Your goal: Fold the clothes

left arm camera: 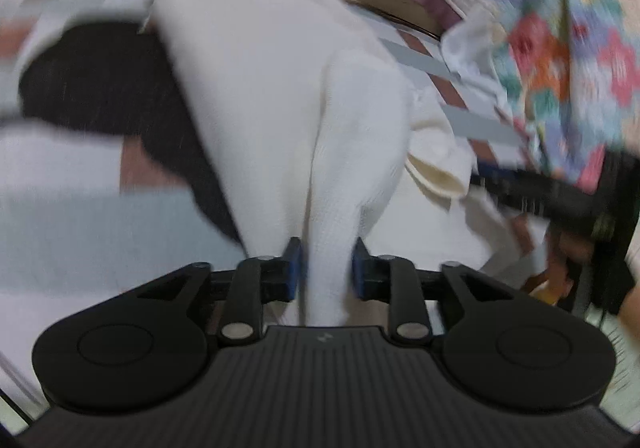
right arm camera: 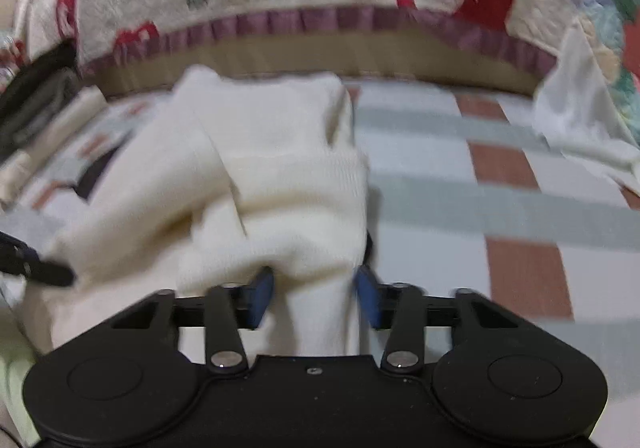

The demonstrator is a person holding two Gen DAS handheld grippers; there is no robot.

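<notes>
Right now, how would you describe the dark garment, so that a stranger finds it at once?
Look at the checked bedsheet with grey and brick-red squares. On it lies a white knit garment, and the dark garment sits partly under its left edge in the left wrist view. It is the only black cloth there.

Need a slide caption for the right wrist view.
Right gripper closes around a cream knit garment on a checked bedsheet.
</notes>
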